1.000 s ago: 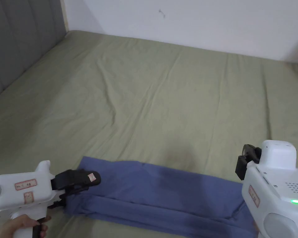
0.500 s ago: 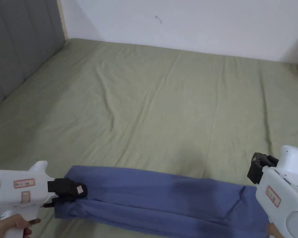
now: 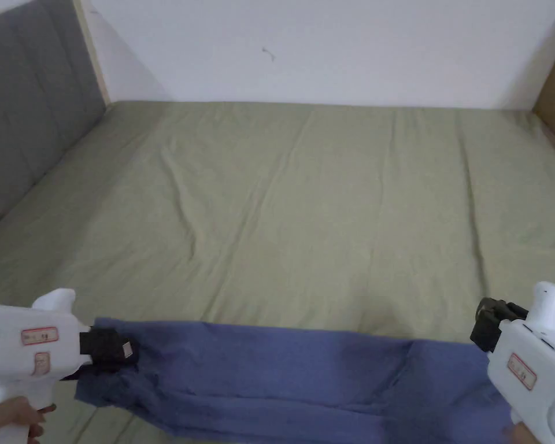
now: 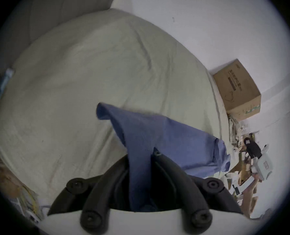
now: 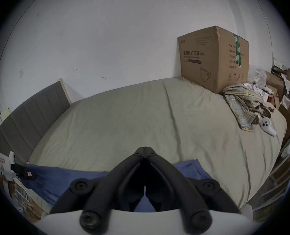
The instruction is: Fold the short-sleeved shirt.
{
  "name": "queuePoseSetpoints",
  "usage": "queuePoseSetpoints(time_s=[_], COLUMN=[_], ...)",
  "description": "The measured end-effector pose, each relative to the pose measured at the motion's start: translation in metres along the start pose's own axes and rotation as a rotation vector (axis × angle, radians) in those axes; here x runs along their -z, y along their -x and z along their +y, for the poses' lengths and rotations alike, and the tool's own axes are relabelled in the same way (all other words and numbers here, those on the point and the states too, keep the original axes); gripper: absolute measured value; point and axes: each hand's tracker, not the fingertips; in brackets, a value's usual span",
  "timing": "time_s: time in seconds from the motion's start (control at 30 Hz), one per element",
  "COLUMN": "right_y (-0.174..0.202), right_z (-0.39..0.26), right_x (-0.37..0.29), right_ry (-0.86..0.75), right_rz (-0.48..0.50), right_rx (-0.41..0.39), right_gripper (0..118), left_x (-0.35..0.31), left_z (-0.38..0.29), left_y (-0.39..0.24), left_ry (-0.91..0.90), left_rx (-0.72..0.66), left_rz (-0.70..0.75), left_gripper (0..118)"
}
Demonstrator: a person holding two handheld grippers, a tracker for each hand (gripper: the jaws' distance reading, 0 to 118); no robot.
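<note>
The blue short-sleeved shirt [image 3: 270, 370] lies as a long folded strip across the near edge of the olive bed sheet [image 3: 328, 202]. My left gripper [image 3: 126, 350] is shut on the strip's left end. In the left gripper view the blue shirt [image 4: 157, 137] runs out from between the closed jaws of the left gripper [image 4: 140, 154]. My right gripper [image 3: 487, 326] sits at the strip's right end. In the right gripper view, the right gripper [image 5: 145, 148] has its tips meeting with no cloth seen between them, and the shirt [image 5: 64, 176] lies beneath.
A grey headboard [image 3: 22, 133] borders the bed on the left and a white wall runs along the far side. A cardboard box [image 5: 213, 59] stands at the far right corner. Beside it lie a plaid cloth [image 5: 244, 103] and a white controller [image 5: 267, 126].
The head camera has tilted up. My left gripper has drawn the shirt's left end farther left, stretching the strip longer. The right gripper has stayed by the right end.
</note>
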Motion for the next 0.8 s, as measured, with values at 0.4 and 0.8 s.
queuePoseSetpoints(time_s=[0.4,0.8], right_y=[-0.048,-0.078], right_z=[-0.001,-0.003], right_x=[-0.013,-0.012], right_ry=[-0.011,0.008], right_rz=[-0.061,-0.059], right_rx=[0.045,0.116], right_gripper=[1,1], left_x=[0.086,0.123], left_z=[-0.045,-0.074], left_y=[-0.218,-0.244], left_ry=[0.127,0.207], left_rx=[0.521,0.387], left_rz=[-0.089,-0.227], left_gripper=[8,94])
